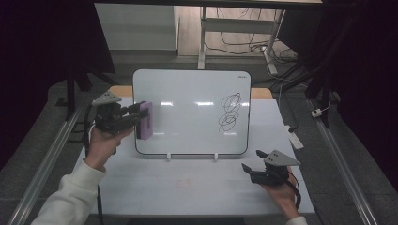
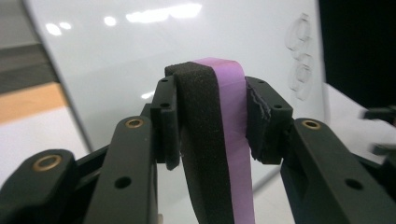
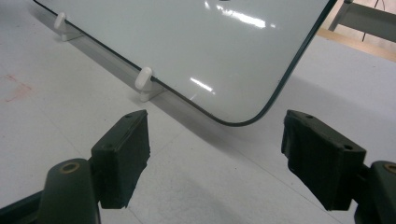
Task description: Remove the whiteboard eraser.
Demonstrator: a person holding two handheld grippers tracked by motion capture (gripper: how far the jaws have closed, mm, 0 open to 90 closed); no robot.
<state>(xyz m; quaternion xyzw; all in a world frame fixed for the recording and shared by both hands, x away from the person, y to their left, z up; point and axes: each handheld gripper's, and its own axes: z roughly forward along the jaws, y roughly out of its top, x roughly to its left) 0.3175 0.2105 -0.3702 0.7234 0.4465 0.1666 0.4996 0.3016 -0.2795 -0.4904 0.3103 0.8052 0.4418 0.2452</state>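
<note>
Two tools: our left tool (image 1: 139, 114) is clamped on the soft, light foam eraser (image 1: 145, 120) across its narrow sides, at the whiteboard's (image 1: 187, 93) left edge; our right tool (image 1: 250, 161) rests agape on the desk (image 1: 187, 187).

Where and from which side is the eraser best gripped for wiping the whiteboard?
Across its narrow thickness, as the left gripper does: one pad on the purple back, one on the black felt of the eraser. Come from the board's left edge; the scribble lies at the whiteboard's right.
</note>
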